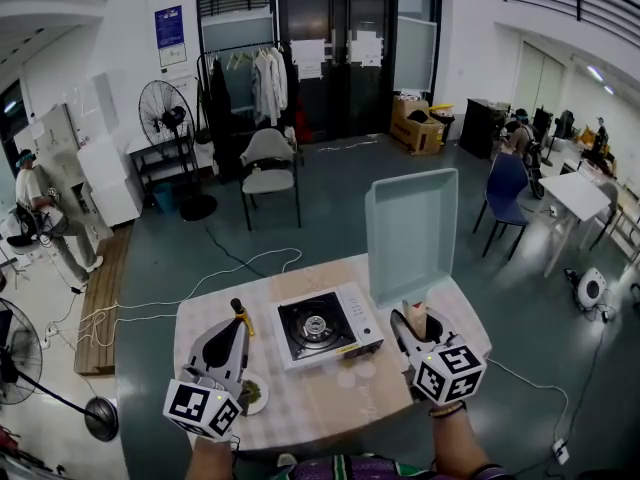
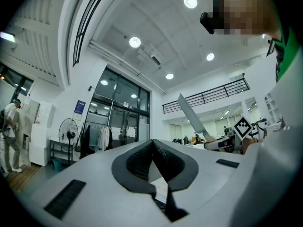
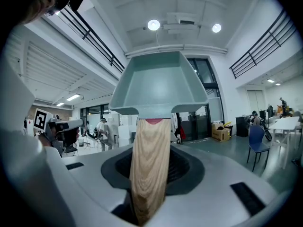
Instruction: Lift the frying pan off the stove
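Pan (image 1: 411, 230) tilts steeply upward, handle (image 3: 149, 164) lowest.

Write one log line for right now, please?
pan: lifted off stove | right gripper: shut on pan handle | left gripper: shut, empty

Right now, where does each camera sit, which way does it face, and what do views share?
Head view: on the person's head, looking steeply down at table, portable gas stove; both forearms, left tool, right tool show.
Left gripper view: on the left tool, facing glass doors across the room; its jaws together.
Right gripper view: on the right tool, facing along the clamped wooden handle to the frying pan.
Shared: all three show the raised frying pan; each gripper view catches the other tool.
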{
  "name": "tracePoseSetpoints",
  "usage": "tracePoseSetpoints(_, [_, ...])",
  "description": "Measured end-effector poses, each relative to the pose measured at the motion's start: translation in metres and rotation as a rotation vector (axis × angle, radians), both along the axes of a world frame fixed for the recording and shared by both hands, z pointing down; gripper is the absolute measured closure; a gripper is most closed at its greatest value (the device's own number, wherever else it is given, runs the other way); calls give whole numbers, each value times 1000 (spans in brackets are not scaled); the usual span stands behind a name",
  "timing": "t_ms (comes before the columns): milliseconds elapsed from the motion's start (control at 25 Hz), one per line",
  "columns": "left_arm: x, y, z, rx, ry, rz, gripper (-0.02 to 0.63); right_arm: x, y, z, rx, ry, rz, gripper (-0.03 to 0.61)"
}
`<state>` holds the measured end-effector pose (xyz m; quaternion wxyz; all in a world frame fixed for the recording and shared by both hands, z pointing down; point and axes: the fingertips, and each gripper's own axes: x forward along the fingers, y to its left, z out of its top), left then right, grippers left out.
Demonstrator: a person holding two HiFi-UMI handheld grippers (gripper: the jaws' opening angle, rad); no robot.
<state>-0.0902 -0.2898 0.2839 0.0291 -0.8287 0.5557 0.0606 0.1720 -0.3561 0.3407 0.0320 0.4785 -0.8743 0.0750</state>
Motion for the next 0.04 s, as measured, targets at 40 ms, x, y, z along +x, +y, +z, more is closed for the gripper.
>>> tracePoseSetpoints(40, [1, 0, 0, 0, 1, 0, 592, 0, 1, 0, 0, 3, -1, 449])
